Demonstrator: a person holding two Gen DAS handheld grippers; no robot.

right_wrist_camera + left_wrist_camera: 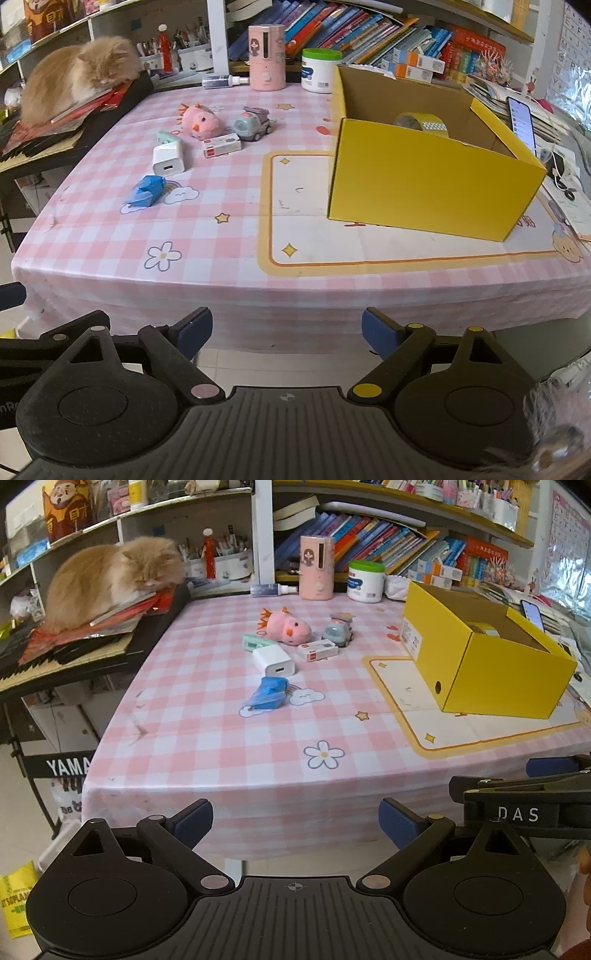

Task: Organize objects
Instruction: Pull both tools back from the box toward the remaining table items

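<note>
Readable text first: the black keyboard stand (55, 766) on the far left says "YAMA" before the tablecloth cuts it off, and the right gripper's arm poking into the left wrist view has "DAS" printed on it. The little white box with a red end (222, 145) and the white tub with the green lid (320, 70) both carry labels, but they're too small for me to read.

Both grippers hang off the near edge of the table (258, 295), angled down toward it, side by side. The left gripper (295, 821) has its blue pads spread wide with nothing between them. The right gripper (286, 332) is spread too, also holding nothing.

The yellow cardboard box (424, 184) sits open on the cream mat with the yellow border, on the right side of the table. Inside it there's a roll of tape (423, 123) with a yellow pattern; in the left view I think there's something else yellowish in there, can't say what.

The loose stuff is grouped left of the box on the pink checked cloth: a pink plush chick (201, 122), a toy truck (253, 125), a mint-green stapler (256, 642), a white charger (169, 158) and a crumpled blue bag (146, 190) nearest the edge. An orange cat (114, 576) lies on papers on the keyboard.
</note>
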